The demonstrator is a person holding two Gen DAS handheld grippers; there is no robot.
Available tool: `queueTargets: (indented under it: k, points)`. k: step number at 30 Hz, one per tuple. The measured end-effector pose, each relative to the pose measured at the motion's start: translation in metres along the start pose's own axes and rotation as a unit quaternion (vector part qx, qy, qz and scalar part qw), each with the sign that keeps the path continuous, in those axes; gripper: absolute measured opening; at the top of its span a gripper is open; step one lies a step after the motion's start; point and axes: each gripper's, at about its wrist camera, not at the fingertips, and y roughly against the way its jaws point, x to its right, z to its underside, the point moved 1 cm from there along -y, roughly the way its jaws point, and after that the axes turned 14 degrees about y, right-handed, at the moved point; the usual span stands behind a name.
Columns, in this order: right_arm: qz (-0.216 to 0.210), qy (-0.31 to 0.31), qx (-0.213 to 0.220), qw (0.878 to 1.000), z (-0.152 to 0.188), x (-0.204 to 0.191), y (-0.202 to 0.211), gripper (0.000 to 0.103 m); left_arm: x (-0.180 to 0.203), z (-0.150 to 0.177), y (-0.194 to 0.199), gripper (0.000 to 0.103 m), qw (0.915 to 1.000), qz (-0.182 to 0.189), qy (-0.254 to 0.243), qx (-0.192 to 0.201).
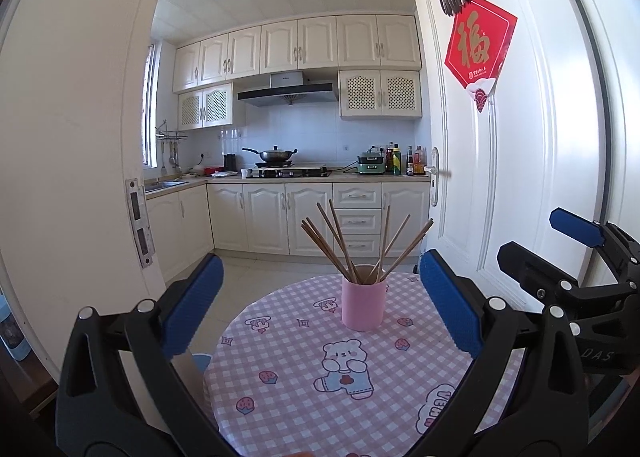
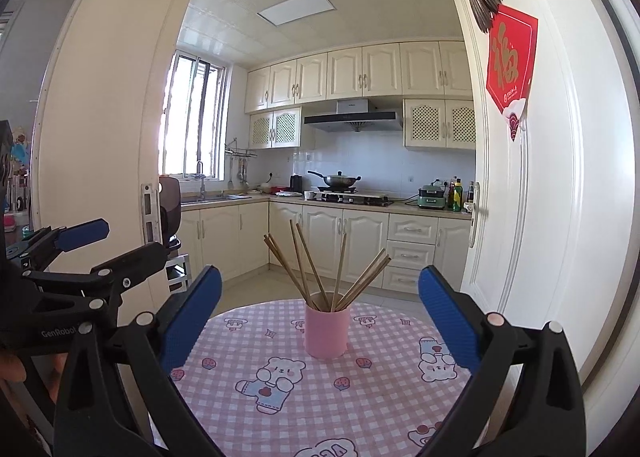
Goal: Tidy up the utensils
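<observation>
A pink cup (image 1: pixel 363 303) (image 2: pixel 326 329) stands upright on a round table with a pink checked cloth (image 1: pixel 304 385) (image 2: pixel 304 397). Several brown chopsticks (image 1: pixel 352 245) (image 2: pixel 320 269) stick out of the cup, fanned in different directions. My left gripper (image 1: pixel 320 305) is open, held back from the cup with nothing between its blue pads. My right gripper (image 2: pixel 320 313) is open too, also short of the cup and empty. Each gripper shows at the edge of the other's view: the right gripper (image 1: pixel 560 241), the left gripper (image 2: pixel 104 245).
A white door (image 1: pixel 512 161) (image 2: pixel 532 193) with a red paper sign stands open just right of the table. A door frame (image 1: pixel 92 161) is on the left. Behind the table lies a kitchen with cream cabinets (image 1: pixel 280 217) and a wok (image 1: pixel 274 155) on the stove.
</observation>
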Motion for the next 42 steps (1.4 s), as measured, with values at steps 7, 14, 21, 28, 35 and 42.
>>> queueTargets:
  k: [7, 14, 21, 28, 35, 42]
  points:
    - [-0.001, -0.003, 0.000, 1.000, 0.0018, 0.0001, 0.0006, 0.095, 0.0012, 0.0003, 0.0028, 0.097, 1.0000, -0.004, -0.004, 0.005]
    - [-0.002, -0.004, -0.002, 1.000, 0.0024, 0.0001, 0.0011, 0.095, 0.0012, 0.0011, 0.0051, 0.097, 0.9999, -0.004, -0.007, 0.010]
    - [-0.003, -0.005, -0.002, 1.000, 0.0030, 0.0001, 0.0012, 0.095, 0.0014, 0.0009, 0.0061, 0.097, 0.9999, -0.004, -0.007, 0.010]
    - [-0.003, -0.006, -0.002, 1.000, 0.0030, -0.0014, 0.0023, 0.095, 0.0009, 0.0004, 0.0079, 0.097, 0.9999, -0.001, -0.005, 0.011]
    - [-0.004, -0.006, -0.004, 1.000, 0.0032, -0.0018, 0.0017, 0.095, 0.0025, 0.0002, 0.0085, 0.097, 0.9998, -0.006, -0.010, 0.014]
    - [-0.005, -0.008, -0.006, 1.000, 0.0033, -0.0033, 0.0011, 0.095, 0.0026, 0.0010, 0.0083, 0.097, 0.9998, -0.008, -0.010, 0.017]
